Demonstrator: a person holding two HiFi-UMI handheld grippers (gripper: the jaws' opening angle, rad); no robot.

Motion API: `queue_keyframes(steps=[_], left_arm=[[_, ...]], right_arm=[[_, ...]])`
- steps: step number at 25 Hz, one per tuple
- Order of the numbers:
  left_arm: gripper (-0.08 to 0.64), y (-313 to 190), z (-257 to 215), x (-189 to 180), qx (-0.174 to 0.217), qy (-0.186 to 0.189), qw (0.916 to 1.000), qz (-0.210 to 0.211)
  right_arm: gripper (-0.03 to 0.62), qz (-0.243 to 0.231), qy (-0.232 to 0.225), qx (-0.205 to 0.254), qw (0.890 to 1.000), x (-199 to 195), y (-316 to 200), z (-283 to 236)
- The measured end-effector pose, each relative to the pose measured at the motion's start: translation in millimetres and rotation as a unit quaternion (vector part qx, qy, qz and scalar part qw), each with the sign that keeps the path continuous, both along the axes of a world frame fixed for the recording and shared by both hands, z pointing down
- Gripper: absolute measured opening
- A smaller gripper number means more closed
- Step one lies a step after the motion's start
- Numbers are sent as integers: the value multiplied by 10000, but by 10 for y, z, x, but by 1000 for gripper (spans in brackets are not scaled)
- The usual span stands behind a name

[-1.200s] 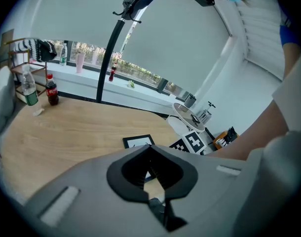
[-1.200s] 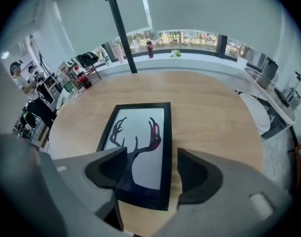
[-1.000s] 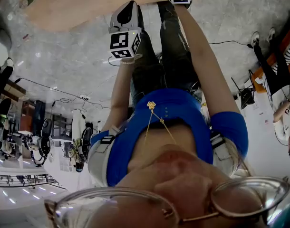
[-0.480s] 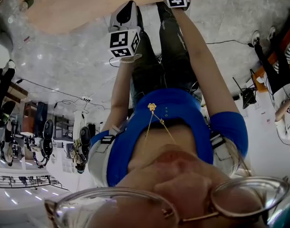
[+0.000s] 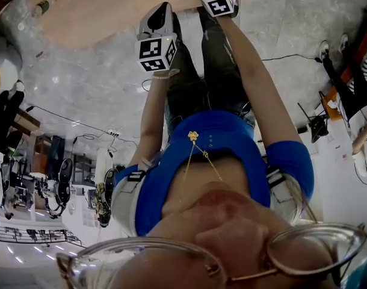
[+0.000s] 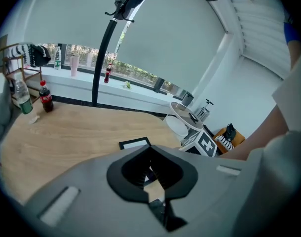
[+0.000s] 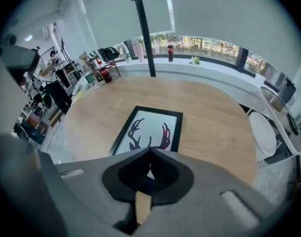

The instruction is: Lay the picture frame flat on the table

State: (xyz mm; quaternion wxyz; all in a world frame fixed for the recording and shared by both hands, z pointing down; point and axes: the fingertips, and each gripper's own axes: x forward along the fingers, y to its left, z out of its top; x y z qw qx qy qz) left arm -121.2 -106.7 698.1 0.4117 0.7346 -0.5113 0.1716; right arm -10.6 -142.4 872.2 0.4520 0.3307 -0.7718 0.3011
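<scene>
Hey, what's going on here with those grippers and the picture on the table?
A person holds a two-jaw gripper in each hand over a light wooden table. The black-framed antler picture already lies flat on it, face up. The right gripper hangs above the frame's near edge; its jaws have just been closing and now meet on nothing. The left gripper is shut and empty too.

Clothing: blue short-sleeved top, dark trousers, grey harness straps with buckles at both shoulders. Accessories: thin gold necklace with clover pendant, pale bracelet, thin-rimmed glasses. Left gripper and right gripper: grey shell, black jaw surround. Each carries a white cube with black square markers.
</scene>
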Motion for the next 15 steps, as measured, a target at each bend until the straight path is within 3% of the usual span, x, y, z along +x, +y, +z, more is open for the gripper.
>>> queue_keyframes(steps=[15], left_arm=[[-3,-54,-432,150,269,-157,9995,102]], right_arm=[[2,-488,-851,394,9944,-343,151,-859]])
